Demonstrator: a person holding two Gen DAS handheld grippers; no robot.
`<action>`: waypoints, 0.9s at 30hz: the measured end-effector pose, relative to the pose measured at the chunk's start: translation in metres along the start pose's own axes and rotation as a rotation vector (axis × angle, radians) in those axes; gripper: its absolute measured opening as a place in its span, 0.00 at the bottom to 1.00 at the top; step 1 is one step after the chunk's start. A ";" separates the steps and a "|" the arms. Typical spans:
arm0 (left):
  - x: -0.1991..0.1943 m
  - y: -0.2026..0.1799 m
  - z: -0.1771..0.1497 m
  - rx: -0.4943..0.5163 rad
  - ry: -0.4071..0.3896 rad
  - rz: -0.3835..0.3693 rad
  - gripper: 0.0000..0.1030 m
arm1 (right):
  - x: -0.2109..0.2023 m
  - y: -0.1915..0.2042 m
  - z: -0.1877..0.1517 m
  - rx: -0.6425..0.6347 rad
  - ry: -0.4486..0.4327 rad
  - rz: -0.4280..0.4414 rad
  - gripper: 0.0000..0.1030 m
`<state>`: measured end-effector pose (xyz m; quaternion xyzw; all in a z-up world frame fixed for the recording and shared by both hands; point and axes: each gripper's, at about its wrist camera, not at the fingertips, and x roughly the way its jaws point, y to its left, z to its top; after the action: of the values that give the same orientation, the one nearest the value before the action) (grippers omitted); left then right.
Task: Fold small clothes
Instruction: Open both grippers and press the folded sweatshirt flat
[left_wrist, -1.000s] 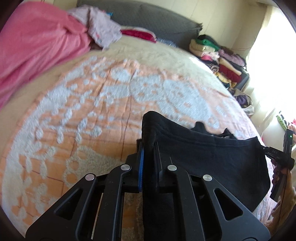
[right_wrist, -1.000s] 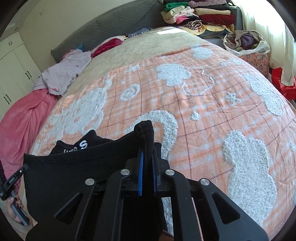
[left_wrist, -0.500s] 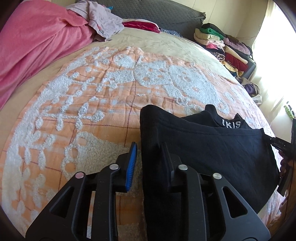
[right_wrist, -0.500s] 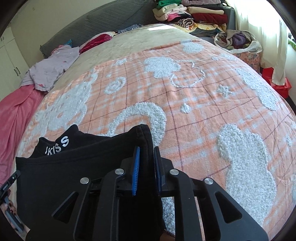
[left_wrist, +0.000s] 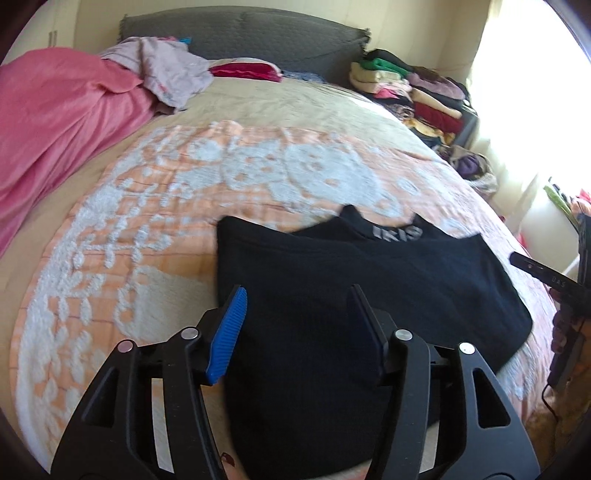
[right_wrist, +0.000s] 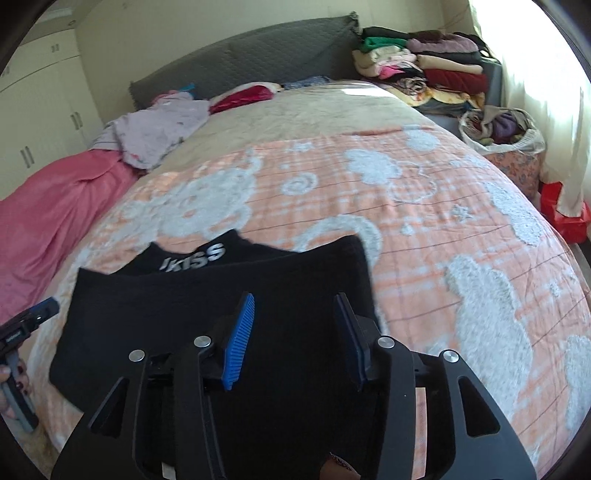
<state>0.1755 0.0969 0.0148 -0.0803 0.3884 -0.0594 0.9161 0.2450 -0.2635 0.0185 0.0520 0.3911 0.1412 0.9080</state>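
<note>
A small black garment (left_wrist: 369, 288) with white lettering lies flat on the orange and white blanket (left_wrist: 147, 229), folded over itself; it also shows in the right wrist view (right_wrist: 184, 314). My left gripper (left_wrist: 295, 306) is open and empty, above the garment's left part. My right gripper (right_wrist: 295, 314) is open and empty, above the garment's right part. Each gripper shows at the edge of the other's view: the right one (left_wrist: 554, 288) and the left one (right_wrist: 26, 325).
A pink blanket (left_wrist: 55, 122) and a lilac garment (left_wrist: 166, 70) lie at the bed's far left. Stacked folded clothes (right_wrist: 424, 70) stand at the far right by the grey headboard (left_wrist: 258, 40). A bag of clothes (right_wrist: 502, 129) sits beside the bed.
Both grippers have opened and let go of the black garment's corners. The garment has dropped flat onto the blanket. Both grippers have pulled back and up.
</note>
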 end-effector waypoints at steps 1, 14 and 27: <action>-0.001 -0.006 -0.002 0.008 0.003 -0.005 0.50 | -0.003 0.005 -0.004 -0.009 0.005 0.010 0.48; 0.018 -0.035 -0.049 0.042 0.134 -0.020 0.54 | -0.005 0.029 -0.045 0.009 0.084 0.040 0.54; 0.004 -0.030 -0.077 0.022 0.153 -0.027 0.54 | 0.007 0.010 -0.071 0.068 0.153 -0.002 0.54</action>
<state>0.1211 0.0590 -0.0345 -0.0706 0.4556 -0.0820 0.8836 0.1966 -0.2531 -0.0333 0.0717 0.4641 0.1306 0.8732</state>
